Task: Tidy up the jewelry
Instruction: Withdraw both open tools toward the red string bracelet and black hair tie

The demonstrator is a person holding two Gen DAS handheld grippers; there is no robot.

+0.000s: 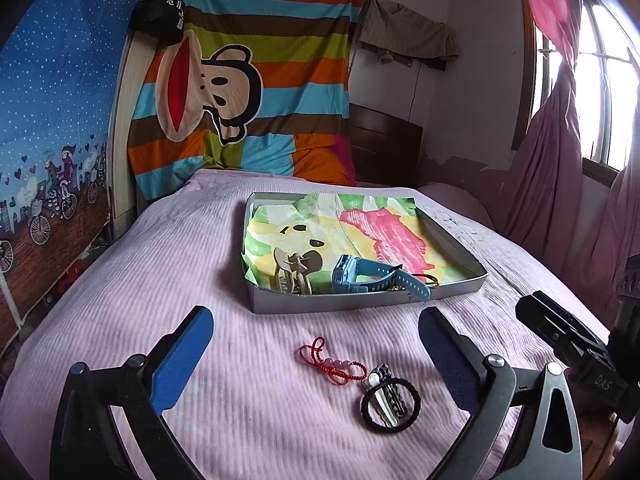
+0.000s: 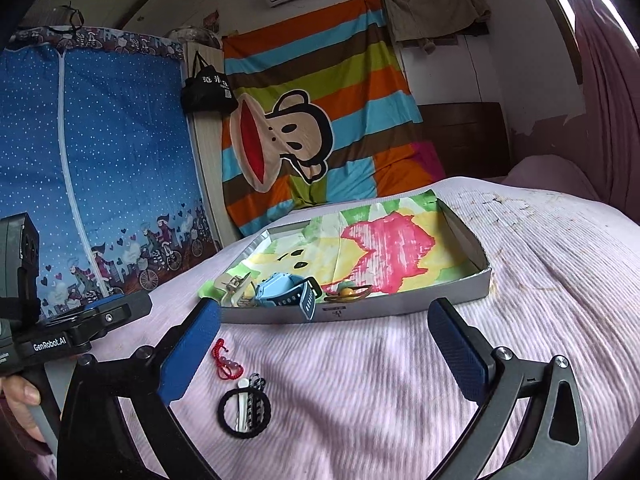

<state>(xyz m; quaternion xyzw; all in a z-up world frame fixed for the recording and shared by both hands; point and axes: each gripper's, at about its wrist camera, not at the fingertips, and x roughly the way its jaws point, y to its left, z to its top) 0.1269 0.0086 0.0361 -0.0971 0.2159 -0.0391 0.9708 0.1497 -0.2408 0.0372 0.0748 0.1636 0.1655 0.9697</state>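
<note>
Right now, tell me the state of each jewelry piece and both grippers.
Left hand-held gripper: open, empty.
Right hand-held gripper: open, empty.
Blue watch: in tray, strap over rim.
Beige hair claw: in tray.
Red bead bracelet: on bed.
Black hair tie: on bed, around clips.

A blue watch (image 1: 362, 276) and beige hair claw (image 1: 291, 270) lie in the tray (image 1: 360, 304). A red beaded bracelet (image 1: 334, 362) and black ring with clips (image 1: 390, 402) lie on the bedspread.

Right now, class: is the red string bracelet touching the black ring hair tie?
Apart. The left wrist view shows pink bedspread between red string bracelet and black ring hair tie.
</note>
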